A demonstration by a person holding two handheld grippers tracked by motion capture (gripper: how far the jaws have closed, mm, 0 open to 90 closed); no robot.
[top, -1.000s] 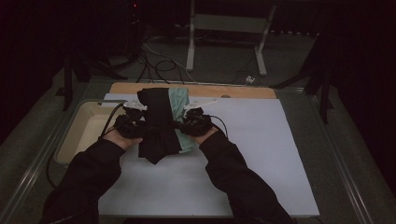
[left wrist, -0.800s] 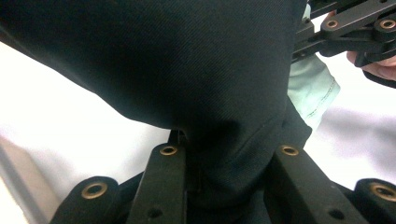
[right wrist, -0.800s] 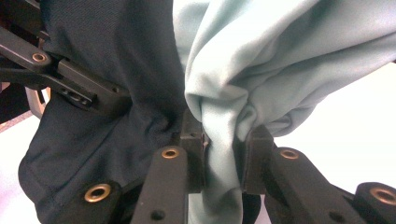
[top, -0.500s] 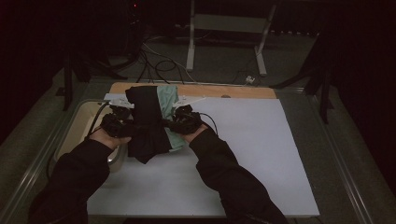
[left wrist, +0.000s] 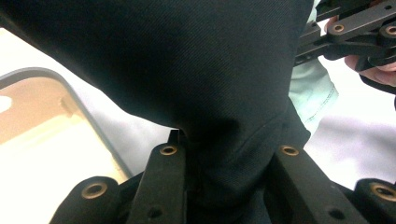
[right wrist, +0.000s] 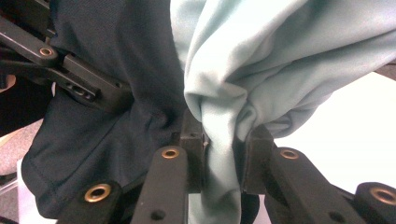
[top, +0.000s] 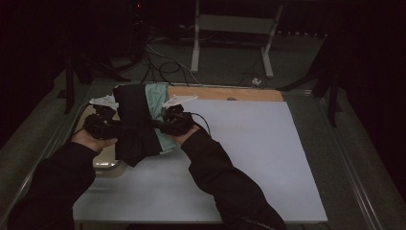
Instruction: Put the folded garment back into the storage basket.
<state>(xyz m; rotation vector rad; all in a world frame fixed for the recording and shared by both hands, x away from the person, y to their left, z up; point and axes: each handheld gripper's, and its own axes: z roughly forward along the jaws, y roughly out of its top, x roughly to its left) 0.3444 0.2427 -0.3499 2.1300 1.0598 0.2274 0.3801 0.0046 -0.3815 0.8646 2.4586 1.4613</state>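
Between my two grippers hangs a bundle of cloth, lifted off the table: a black garment (top: 134, 127) with a pale green garment (top: 155, 96) folded against its right side. My left gripper (top: 106, 125) is shut on the black cloth (left wrist: 201, 70), which bunches between its jaws (left wrist: 229, 158). My right gripper (top: 168, 123) is shut on a twisted fold of the green cloth (right wrist: 261, 56), pinched between its pads (right wrist: 222, 154). The black cloth (right wrist: 116, 126) hangs to the left of it. The bundle's lower part droops over the table's left side.
A shallow cream tray with a grey rim (top: 104, 164) sits at the table's left edge, partly under the bundle. A white sheet (top: 249, 153) covers the table, with a wooden strip (top: 225, 93) behind it. A metal stand (top: 230, 43) and cables lie on the floor beyond.
Both hands have carried the cloth bundle to the left and slightly up, from over the white sheet toward the tray. Both grips are unchanged.
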